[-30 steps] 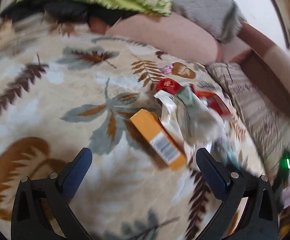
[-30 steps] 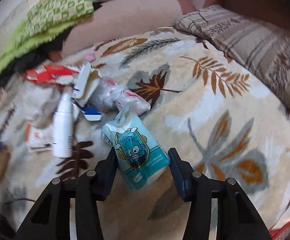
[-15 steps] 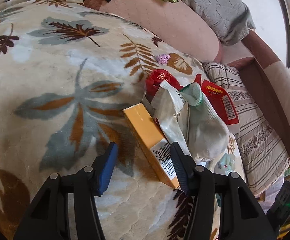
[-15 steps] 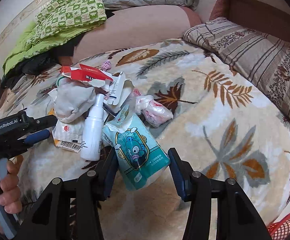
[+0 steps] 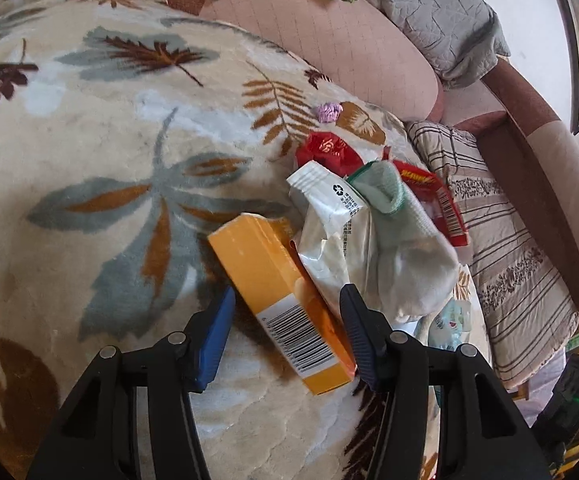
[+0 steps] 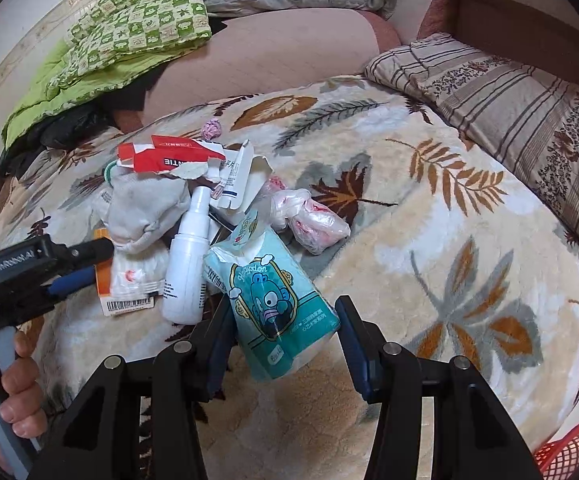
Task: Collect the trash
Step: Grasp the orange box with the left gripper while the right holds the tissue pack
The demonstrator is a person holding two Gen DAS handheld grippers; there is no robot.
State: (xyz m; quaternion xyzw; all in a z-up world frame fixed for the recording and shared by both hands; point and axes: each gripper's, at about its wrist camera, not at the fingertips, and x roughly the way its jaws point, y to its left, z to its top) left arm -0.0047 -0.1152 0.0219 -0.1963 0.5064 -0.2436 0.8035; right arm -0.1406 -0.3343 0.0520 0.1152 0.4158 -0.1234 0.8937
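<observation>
Left gripper [image 5: 287, 320] closed in over last second: jaws narrowed from wide spread, now straddling orange box [image 5: 277, 292] at centre of left view, gap remaining, no pinch yet. Right gripper [image 6: 285, 334] unchanged, jaws spread around teal tissue pack [image 6: 273, 300], lower centre. Both grabs imminent, likely; red basket [image 6: 565, 452] lower right.

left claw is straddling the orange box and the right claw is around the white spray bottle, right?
Half right. The left claw does straddle the orange box, but the right claw sits around the teal tissue pack, not the white spray bottle. The right wrist view shows the bottle lying beside the pack, outside the claw.
</observation>
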